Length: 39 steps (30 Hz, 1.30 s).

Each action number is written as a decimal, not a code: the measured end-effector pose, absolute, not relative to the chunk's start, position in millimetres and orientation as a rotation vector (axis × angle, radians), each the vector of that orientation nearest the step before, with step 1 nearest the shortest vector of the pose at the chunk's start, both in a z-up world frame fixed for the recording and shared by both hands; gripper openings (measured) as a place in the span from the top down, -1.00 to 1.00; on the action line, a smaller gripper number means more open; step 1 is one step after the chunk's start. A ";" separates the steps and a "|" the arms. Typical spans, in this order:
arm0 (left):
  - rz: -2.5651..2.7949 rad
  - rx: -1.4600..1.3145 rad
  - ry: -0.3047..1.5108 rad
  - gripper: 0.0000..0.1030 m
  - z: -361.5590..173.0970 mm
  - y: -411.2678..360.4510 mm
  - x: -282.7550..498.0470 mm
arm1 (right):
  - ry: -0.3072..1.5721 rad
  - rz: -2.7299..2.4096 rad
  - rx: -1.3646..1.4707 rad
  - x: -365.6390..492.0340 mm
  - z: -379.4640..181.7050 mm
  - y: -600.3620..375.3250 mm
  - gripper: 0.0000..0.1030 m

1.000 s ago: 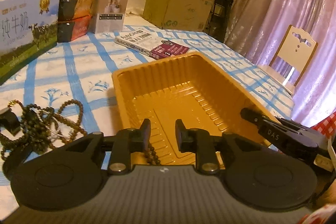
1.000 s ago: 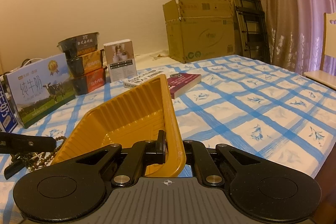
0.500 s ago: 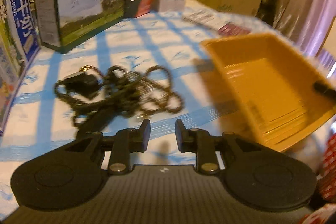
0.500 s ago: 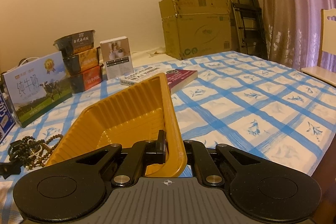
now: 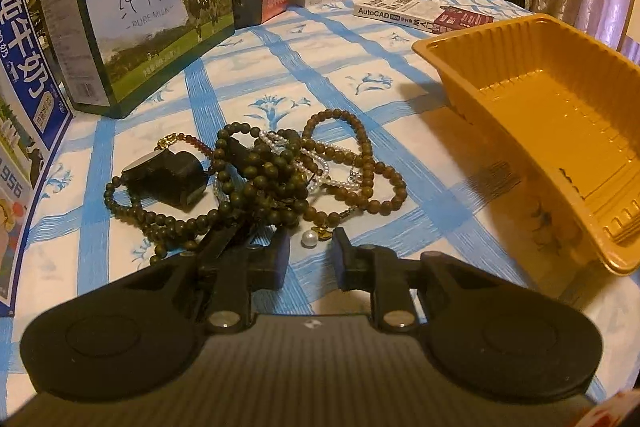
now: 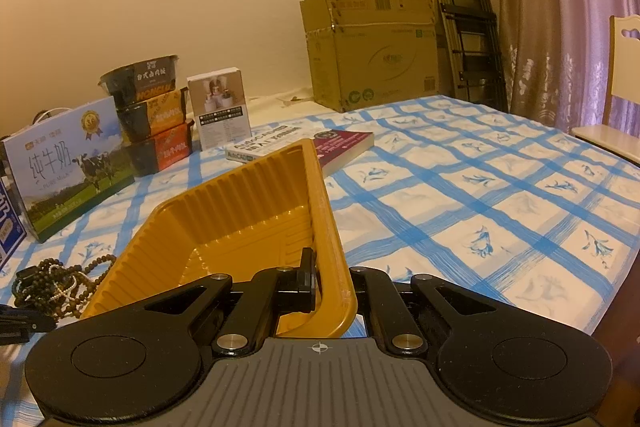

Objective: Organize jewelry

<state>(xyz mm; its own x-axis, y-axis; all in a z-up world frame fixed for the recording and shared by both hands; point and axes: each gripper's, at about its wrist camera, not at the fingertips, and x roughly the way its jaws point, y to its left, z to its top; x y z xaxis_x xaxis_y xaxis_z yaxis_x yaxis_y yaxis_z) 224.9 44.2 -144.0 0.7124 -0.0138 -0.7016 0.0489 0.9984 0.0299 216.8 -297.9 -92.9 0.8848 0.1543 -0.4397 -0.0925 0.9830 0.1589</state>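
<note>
A tangled pile of jewelry, dark bead strands and a white pearl strand, lies on the blue-checked tablecloth. A loose pearl lies just in front of my left gripper, which is open and empty right before the pile. A small black box sits in the pile's left side. My right gripper is shut on the near rim of the orange plastic tray, holding it tilted. The tray is empty, right of the pile. The pile also shows in the right wrist view.
Milk cartons, stacked food bowls, a white box and books stand at the table's back. Cardboard boxes, a folded ladder, a curtain and a chair are beyond the table.
My left gripper swung left from over the tray to the jewelry pile and closed in on it. My right gripper kept its hold on the tray's rim.
</note>
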 end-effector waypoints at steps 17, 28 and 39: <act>-0.080 0.073 0.760 0.87 -144.0 34.0 221.6 | 0.423 0.090 0.071 220.4 -88.3 -289.7 0.90; -0.125 0.008 0.675 0.87 -106.6 20.6 213.2 | 0.418 0.076 0.049 223.0 -86.5 -281.2 0.90; -0.322 -0.064 0.619 0.87 -82.5 -46.5 226.1 | 0.415 0.070 0.050 230.3 -87.0 -272.0 0.90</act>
